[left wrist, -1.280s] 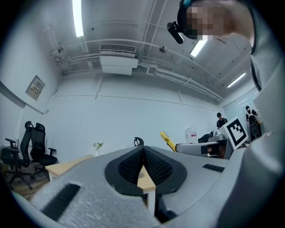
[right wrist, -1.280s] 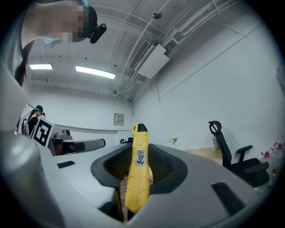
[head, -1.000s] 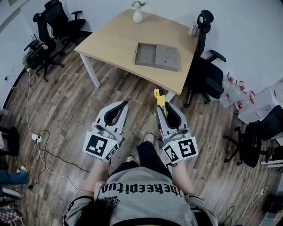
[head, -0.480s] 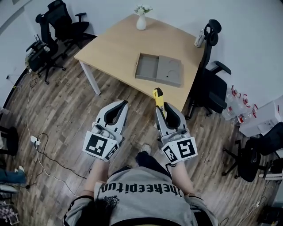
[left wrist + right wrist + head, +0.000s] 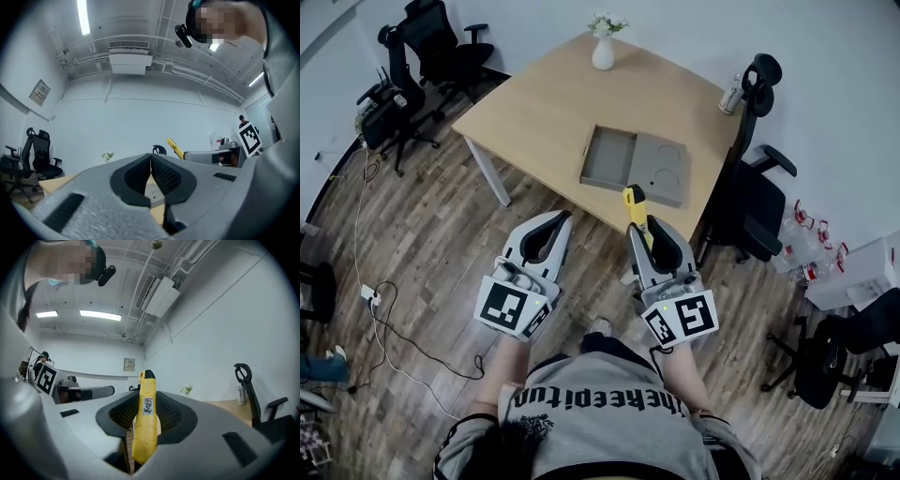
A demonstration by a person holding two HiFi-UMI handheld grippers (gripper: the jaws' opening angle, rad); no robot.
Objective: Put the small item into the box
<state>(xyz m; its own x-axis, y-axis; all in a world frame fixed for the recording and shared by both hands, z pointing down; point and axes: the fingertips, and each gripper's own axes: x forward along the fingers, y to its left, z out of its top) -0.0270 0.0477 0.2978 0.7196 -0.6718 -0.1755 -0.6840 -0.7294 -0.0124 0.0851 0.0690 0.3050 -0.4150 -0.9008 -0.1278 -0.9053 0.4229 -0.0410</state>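
Yellow plastic fills the gap of my right tongs [image 5: 146, 401]: both ribbed pads are clamped on the small yellow item [image 5: 144, 423]. It stands lengthwise between them, and its black-tipped end sticks out past the tips. From the head view, the right tongs [image 5: 639, 225] hang in the air on my side of the surface [image 5: 544, 103], over the wooden floor [image 5: 441, 234]. The small yellow item [image 5: 635, 202] points at the near edge.

My left tongs [image 5: 151, 161] are closed pad against pad, with nothing between them. In the head view the left tongs [image 5: 566, 218] sit beside the right ones, level with them and off the surface as well.

Beyond the tips, the grey box [image 5: 635, 167] lies open and flat on the surface, close to the near edge and towards its right end. Its left half is a shallow rectangular tray, and its right half is a panel with a round recess. The small yellow item is outside the box, just short of it.

At the far corner stands a white vase [image 5: 603, 52] with flowers. A bottle [image 5: 732, 94] stands at the right-hand corner, beside a black office chair [image 5: 755, 187].
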